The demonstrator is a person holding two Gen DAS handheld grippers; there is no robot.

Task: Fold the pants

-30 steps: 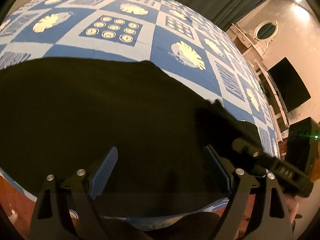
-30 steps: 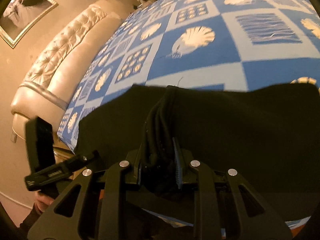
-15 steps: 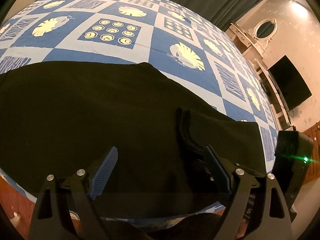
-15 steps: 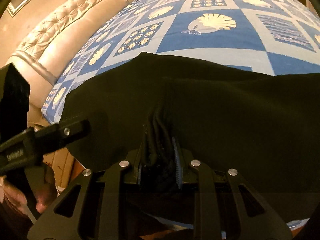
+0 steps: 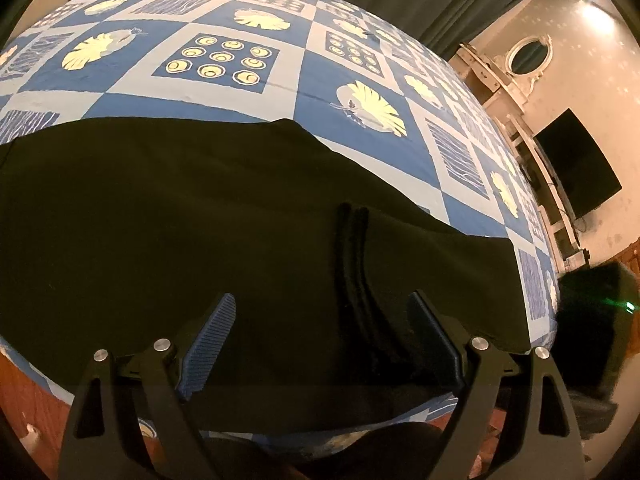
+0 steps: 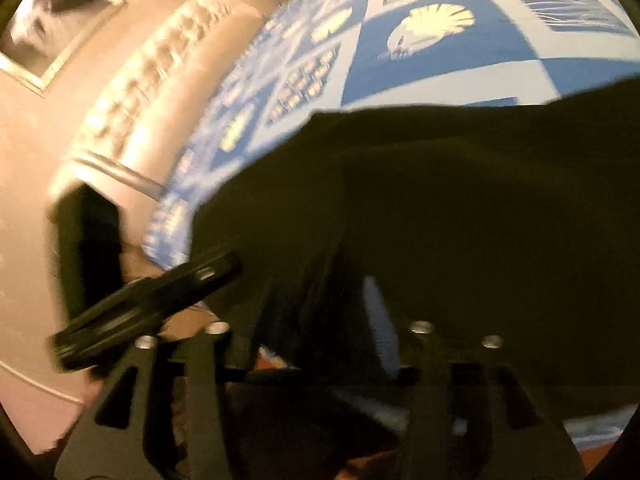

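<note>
I have the black pants (image 5: 240, 220) lying across the lower half of my left wrist view, spread on the blue patterned bedspread (image 5: 304, 80), with the bed's near edge running along the bottom of the frame. A stack of folded edges stands as a dark ridge just right of centre, running down toward my left gripper (image 5: 320, 328).

That left gripper hangs over the cloth with its fingers wide apart and nothing pinched; the ridge falls in the gap, nearer the right-hand finger.

In the right wrist view, which is badly blurred, the pants (image 6: 460, 208) fill the centre and right. The right gripper (image 6: 308, 316) has its jaws opening at this moment. Bunched cloth lies between them, but I see no pad pressing on it, so I judge the fold to be let go.

The fabric looks to me soft, limp and light, thick where the layers pile up (so it will sag and slide rather than hold a crease by itself). I would take hold at the layered ridge or at a hem corner, pinching all layers together, and drag low across the bed.

I can see no containers in either view.
</note>
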